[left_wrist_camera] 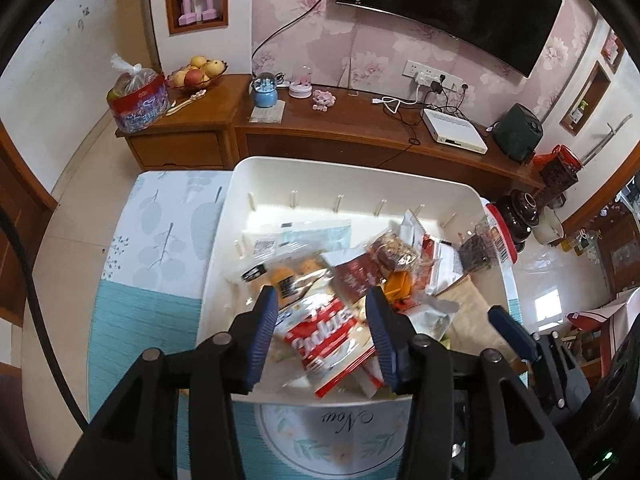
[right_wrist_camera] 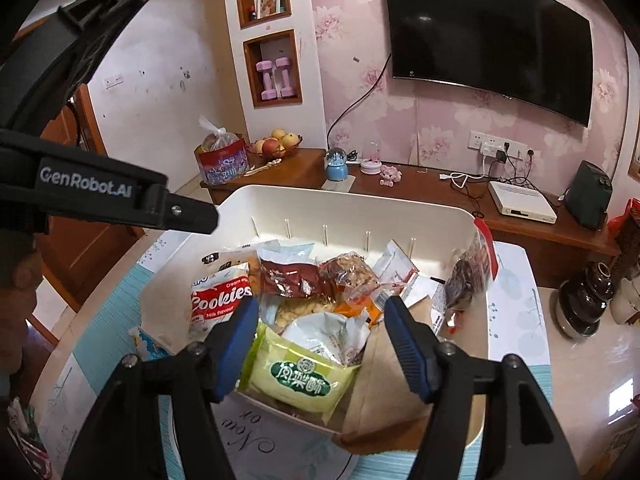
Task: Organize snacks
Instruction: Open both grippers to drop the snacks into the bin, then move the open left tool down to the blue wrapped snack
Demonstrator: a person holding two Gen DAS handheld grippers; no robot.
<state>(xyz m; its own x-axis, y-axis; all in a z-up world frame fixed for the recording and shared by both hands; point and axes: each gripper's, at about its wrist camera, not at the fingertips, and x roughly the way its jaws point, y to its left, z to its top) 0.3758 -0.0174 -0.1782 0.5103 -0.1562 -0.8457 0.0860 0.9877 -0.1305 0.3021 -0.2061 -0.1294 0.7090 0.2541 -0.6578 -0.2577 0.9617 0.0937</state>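
Note:
A white bin on the table holds several snack packets. My left gripper hangs over its near left part, jaws open. A red Cookies packet lies loose between and below its blue fingers, beside a clear bag of buns. My right gripper stands open over the bin's near edge. A green packet rests between its fingers against a brown paper bag. Further in lie the Cookies packet, a brown packet and a bag of nuts.
A red-lidded jar leans at the bin's right wall. The bin stands on a leaf-patterned tablecloth. Behind is a wooden TV cabinet with a fruit bowl and a white box. A dark ceramic jar stands right of the table.

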